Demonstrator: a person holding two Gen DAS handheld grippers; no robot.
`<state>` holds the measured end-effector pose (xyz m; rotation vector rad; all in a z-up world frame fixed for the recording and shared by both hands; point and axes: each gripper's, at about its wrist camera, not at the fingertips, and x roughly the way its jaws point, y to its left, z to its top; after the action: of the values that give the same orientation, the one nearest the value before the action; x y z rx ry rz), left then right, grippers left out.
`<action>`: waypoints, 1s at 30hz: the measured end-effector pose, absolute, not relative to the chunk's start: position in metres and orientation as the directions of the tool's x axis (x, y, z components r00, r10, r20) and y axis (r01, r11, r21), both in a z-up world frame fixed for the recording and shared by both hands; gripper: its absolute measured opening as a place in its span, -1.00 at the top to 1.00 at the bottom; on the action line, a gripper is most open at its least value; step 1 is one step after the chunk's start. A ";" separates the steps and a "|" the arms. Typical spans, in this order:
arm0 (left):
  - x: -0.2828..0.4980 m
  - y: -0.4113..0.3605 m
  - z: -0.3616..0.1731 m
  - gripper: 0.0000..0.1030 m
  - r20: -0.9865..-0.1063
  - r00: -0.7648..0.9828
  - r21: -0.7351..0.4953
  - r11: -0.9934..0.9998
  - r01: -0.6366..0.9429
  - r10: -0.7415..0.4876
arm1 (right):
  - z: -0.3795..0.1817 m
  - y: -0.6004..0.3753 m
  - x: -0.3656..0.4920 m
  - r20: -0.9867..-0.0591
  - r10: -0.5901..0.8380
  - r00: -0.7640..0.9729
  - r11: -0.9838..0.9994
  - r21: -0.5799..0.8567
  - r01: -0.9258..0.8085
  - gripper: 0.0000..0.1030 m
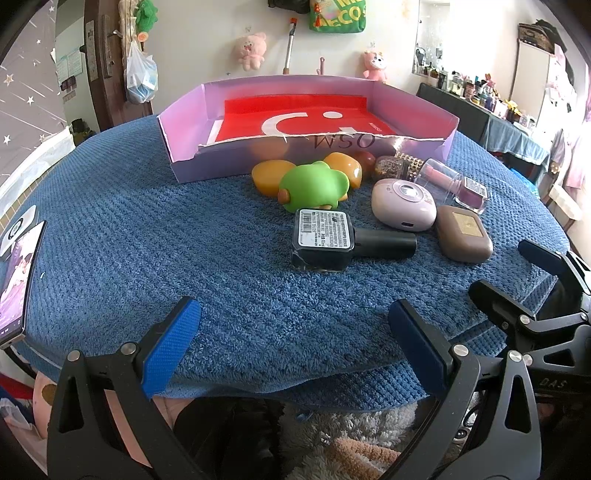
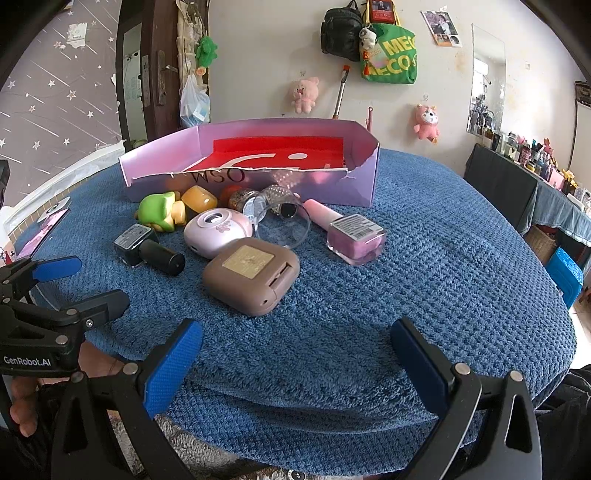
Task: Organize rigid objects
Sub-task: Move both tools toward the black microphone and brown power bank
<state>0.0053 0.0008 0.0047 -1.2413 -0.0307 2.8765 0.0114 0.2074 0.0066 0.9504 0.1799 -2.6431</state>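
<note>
Black bottle (image 1: 325, 240) fronts green toy (image 1: 314, 186), box (image 1: 207, 166).

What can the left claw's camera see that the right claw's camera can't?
Only the left wrist view shows a dark red bead by the box, and the right claw at its edge. Only the right wrist view shows a black backpack on the wall, and the left claw. Both share the purple box, green toy, brown case and black bottle.
</note>
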 end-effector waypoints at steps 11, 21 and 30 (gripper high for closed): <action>0.002 0.000 0.003 -1.00 -0.732 -0.680 -0.026 -1.000 -0.004 0.022 | 0.008 0.203 0.013 -0.649 -0.269 -0.712 -0.932 -0.012 0.363 -0.88; 0.002 0.000 0.003 -1.00 -0.733 -0.680 -0.026 -1.000 -0.005 0.022 | 0.008 0.203 0.012 -0.650 -0.271 -0.710 -0.930 -0.012 0.366 -0.86; 0.002 0.005 0.001 -1.00 -0.733 -0.680 -0.022 -1.000 -0.019 0.029 | 0.010 0.200 0.010 -0.652 -0.280 -0.704 -0.924 -0.015 0.382 -0.78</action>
<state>0.0020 0.0054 0.0014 -1.2454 -0.0201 2.8552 0.0102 0.2001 0.0098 0.9600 0.2114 -2.6001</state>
